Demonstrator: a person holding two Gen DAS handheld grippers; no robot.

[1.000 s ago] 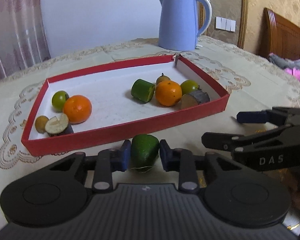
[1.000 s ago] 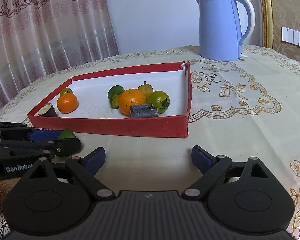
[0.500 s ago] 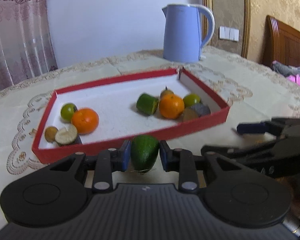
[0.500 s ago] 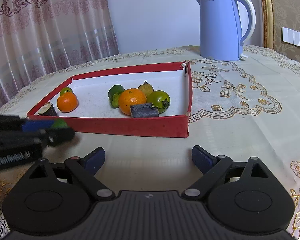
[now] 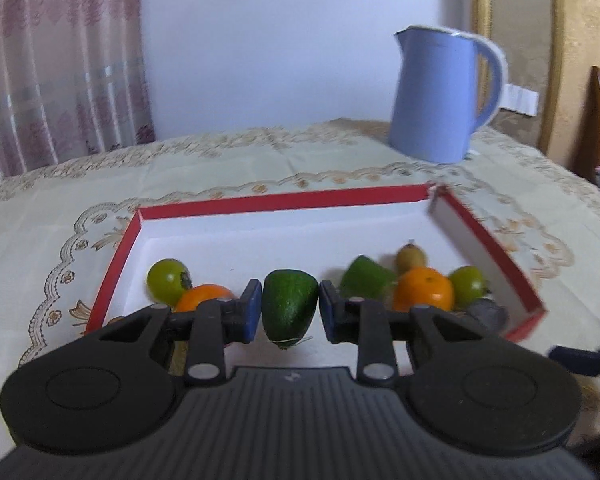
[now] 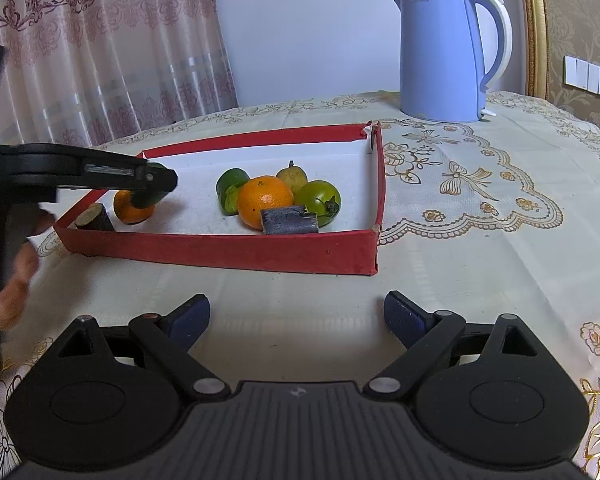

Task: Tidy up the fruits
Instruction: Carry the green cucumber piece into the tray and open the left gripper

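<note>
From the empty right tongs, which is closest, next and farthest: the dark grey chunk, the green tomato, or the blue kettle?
Seen from the right tongs:
1. Dark grey cut chunk, at the red tray's near wall.
2. Round green tomato, just behind it, slightly right.
3. Tall blue kettle, on the table beyond the tray.

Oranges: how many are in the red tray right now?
2. One orange sits in the right-hand cluster; the other orange lies near the tray's left end, partly behind the left gripper. Others could be hidden.
</note>
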